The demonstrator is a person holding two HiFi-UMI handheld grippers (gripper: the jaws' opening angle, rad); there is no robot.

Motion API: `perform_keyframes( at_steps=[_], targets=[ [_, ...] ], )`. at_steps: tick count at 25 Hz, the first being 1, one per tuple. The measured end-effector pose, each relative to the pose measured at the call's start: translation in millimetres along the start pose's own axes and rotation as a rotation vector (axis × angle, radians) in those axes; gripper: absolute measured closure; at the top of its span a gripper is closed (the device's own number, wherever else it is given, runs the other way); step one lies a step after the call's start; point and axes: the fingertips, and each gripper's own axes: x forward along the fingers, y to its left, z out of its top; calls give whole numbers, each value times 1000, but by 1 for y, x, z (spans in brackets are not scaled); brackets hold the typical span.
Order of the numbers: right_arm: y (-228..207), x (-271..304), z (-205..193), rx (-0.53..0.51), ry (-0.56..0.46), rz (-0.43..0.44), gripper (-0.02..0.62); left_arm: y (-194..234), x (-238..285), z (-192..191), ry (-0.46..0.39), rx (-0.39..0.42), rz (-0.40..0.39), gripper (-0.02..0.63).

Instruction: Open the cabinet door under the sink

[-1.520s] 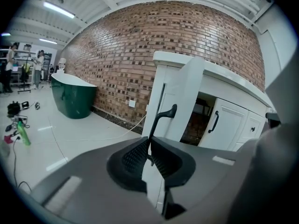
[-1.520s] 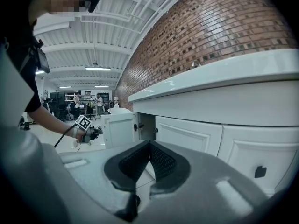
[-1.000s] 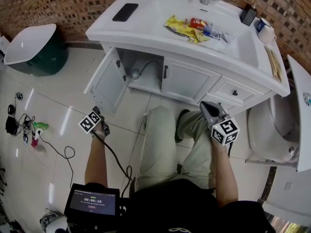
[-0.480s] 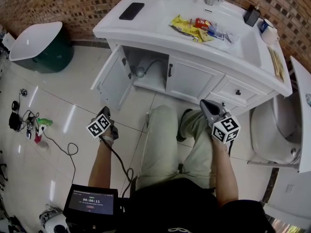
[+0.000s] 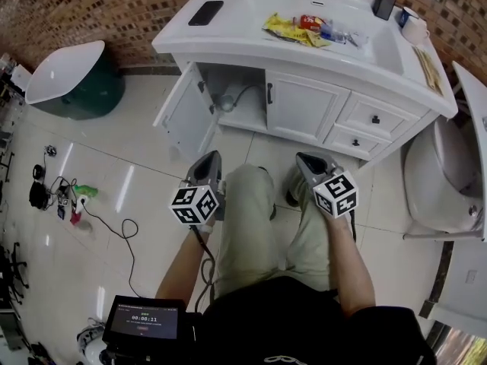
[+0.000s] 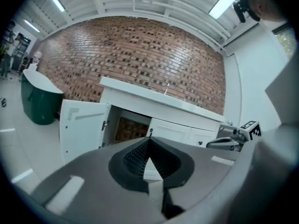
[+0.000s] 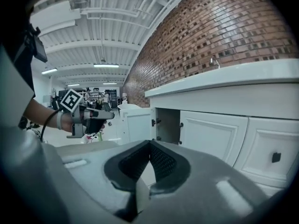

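Note:
The white vanity (image 5: 228, 52) stands against the brick wall. Its left cabinet door (image 5: 183, 116) is swung wide open to the left, and the pipe inside the opening (image 5: 236, 101) shows. The door beside it (image 5: 300, 109) is closed. The open door also shows in the left gripper view (image 6: 81, 127) and in the right gripper view (image 7: 135, 125). My left gripper (image 5: 207, 158) hangs over the person's left knee, well back from the cabinet, shut and empty (image 6: 149, 141). My right gripper (image 5: 304, 160) is level with it over the right knee, its pads together with nothing between them (image 7: 149, 143).
A green bin with a white lid (image 5: 68, 74) stands left of the vanity, and a toilet (image 5: 441, 173) stands to its right. Cables and small items (image 5: 53, 196) lie on the tiled floor at left. A phone (image 5: 205, 12) and snack packets (image 5: 297, 33) lie on the countertop.
My left gripper has risen from low by the floor at left and swung right to the person's knee. The right gripper has shifted a little left.

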Motion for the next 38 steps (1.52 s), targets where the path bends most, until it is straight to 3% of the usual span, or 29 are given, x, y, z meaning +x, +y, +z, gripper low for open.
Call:
perform_keyframes(
  at_steps=[5,9,12,16,20,24,26,31,38],
  targets=[
    [47,-30,-14,58,-65,25,603,-65,-44,-20,31,104,-109,591],
    [96,-57,-39,106,-100,56,603,-79,-97,-64,111,133,-100,591],
    [129,-77,-53,136,-134,68,603,-82,-147,-71,114,175,-81,591],
    [172,-95,-71,143,-138,65,603,-72,-213,-62,73,141,-76,591],
    [218,-101,-79,199,-163,117,603,-53,-263,-81,84,131,-41,589],
    [266,-90,-98,214,-126,160,603,-20,-305,-108,151,222,87,589],
    [289,-81,-117,199,-76,172,603,-14,-328,-113,171,270,111,589],
    [342,-62,-160,167,36,220,603,5,-390,-103,59,169,107,589],
    [367,-67,-168,171,47,206,603,30,-443,-108,43,163,162,589]
  ],
)
